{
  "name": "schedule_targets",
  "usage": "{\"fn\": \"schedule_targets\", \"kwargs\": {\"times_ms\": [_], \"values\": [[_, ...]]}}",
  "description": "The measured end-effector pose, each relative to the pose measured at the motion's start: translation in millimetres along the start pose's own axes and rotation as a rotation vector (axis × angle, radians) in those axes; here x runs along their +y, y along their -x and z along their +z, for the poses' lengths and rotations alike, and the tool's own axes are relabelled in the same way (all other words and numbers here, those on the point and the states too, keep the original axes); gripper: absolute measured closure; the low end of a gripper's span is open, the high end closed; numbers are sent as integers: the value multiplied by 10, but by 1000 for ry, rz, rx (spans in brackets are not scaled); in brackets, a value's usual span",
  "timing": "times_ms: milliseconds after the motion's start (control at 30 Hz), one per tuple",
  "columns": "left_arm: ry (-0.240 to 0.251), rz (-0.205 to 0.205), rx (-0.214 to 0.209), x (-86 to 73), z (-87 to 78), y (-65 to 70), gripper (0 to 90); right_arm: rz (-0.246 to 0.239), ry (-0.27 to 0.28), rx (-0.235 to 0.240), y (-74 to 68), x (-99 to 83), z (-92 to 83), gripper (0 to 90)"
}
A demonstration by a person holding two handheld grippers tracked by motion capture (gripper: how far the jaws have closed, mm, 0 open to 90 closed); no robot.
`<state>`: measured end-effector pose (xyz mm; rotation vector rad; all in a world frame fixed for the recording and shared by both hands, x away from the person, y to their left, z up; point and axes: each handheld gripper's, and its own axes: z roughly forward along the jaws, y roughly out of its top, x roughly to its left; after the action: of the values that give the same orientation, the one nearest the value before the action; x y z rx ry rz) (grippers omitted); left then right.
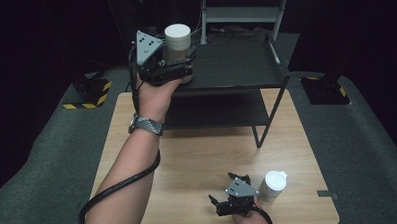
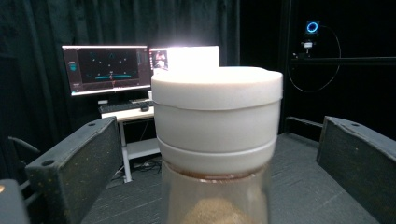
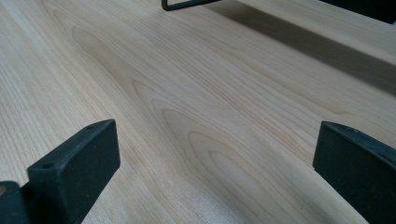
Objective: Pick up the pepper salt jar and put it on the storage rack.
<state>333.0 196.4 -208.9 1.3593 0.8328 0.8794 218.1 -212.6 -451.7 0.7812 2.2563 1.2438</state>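
Presently catalogued: one clear jar (image 1: 178, 45) with a white screw lid and a brownish powder inside, standing upright at the front left corner of the top tier of a black two-tier shelf (image 1: 235, 65), which itself stands on the far half of the wooden table (image 1: 198, 152). Left hand-held gripper (image 1: 177, 67): raised to shelf height, jaws spread wide to either side of the jar; in the left gripper view the jar (image 2: 217, 140) sits between the two black pads with a clear gap on each side, so nothing presses on it and the jar appears to rest on its own weight on the dark shelf surface (image 2: 303, 186). Right hand-held gripper (image 1: 224, 201): low at the near edge of the table, jaws wide and holding nothing, with bare wood grain (image 3: 196, 116) between them in the right gripper view. Second item: a similar white-lidded jar (image 1: 274, 187), upright on the table just beside the right hand-held gripper, apart from its jaws. Status, as a judgement: the first jar looks delivered to the shelf and released, so that placement counts as done bar drawing the left hand clear without knocking it. Outstanding: the second jar remains on the table, not gripped, and presumably awaits the same trip to the shelf. Lower tier: contents too dark to tell.
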Motion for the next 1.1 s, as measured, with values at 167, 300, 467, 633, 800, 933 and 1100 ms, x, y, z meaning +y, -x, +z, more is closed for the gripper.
{"fn": "schedule_targets", "kwargs": {"times_ms": [167, 300, 467, 633, 800, 933, 1100], "values": [[8, 3, -17, -21, -111, -28, 5, -2, 2, 1, 3, -2, 0, 0], [10, 9, -24, -52, -181, -30, 5, -2, 2, 2, 5, -3, 0, 0], [4, 21, -38, -110, -294, -14, 5, -2, 1, 2, 0, -2, -1, 0], [4, 27, -53, -117, -398, -10, 5, -9, 1, 2, -1, -2, 2, 0], [-5, 29, -63, -114, -514, 1, 5, -11, 0, 3, -2, 0, 3, 0], [-20, 32, -78, -144, -588, -3, 5, -13, -1, 4, -2, 2, 4, 0], [-28, 30, -84, -211, -688, 4, 5, -12, -2, 4, -1, 4, 4, 0]]}}
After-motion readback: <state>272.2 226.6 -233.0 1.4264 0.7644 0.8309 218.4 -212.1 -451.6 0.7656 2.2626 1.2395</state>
